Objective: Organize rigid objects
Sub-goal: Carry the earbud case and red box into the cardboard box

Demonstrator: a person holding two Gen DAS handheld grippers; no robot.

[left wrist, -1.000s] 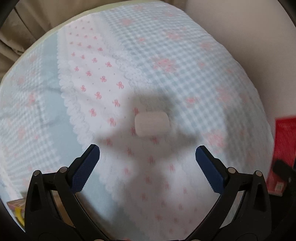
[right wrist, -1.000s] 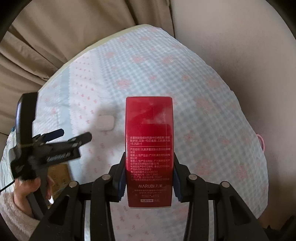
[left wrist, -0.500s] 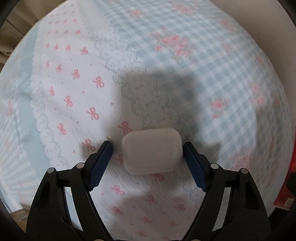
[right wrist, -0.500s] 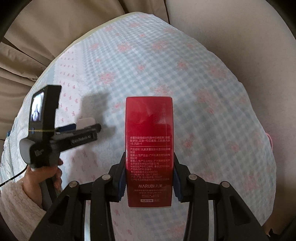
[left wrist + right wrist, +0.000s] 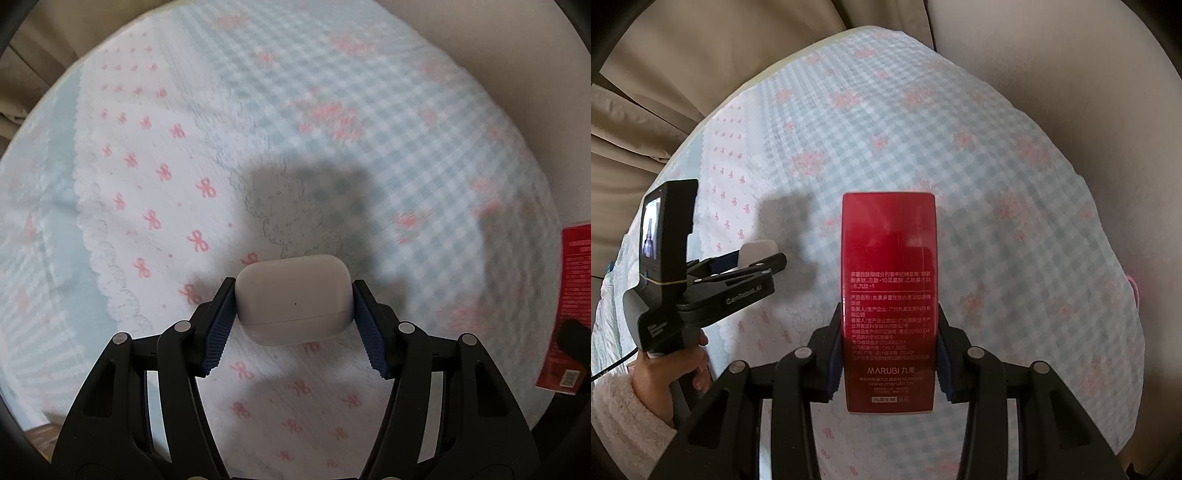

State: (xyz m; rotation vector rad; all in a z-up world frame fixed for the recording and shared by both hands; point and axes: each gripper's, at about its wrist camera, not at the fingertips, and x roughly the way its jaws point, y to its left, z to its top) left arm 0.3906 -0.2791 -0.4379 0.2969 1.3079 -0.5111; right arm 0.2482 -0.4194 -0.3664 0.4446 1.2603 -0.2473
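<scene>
My left gripper (image 5: 294, 301) is shut on a white earbud case (image 5: 293, 300), which sits level between the blue pads just above the bed cover. In the right wrist view the left gripper (image 5: 753, 260) shows at the left with the earbud case (image 5: 759, 248) in its jaws. My right gripper (image 5: 888, 350) is shut on a tall red cosmetics box (image 5: 889, 295) with white print, held upright above the cover. The red box also shows at the right edge of the left wrist view (image 5: 570, 306).
A bed cover (image 5: 369, 110) in blue-white check with pink bows and a white lace band lies under both grippers. Beige curtains (image 5: 665, 92) hang at the back left. A beige wall (image 5: 1071, 74) runs along the right. A pink item (image 5: 1133, 291) peeks at the cover's right edge.
My left gripper came down over the white earbud case, closed on it and has lifted it slightly. My right gripper kept hold of the red box and drifted little.
</scene>
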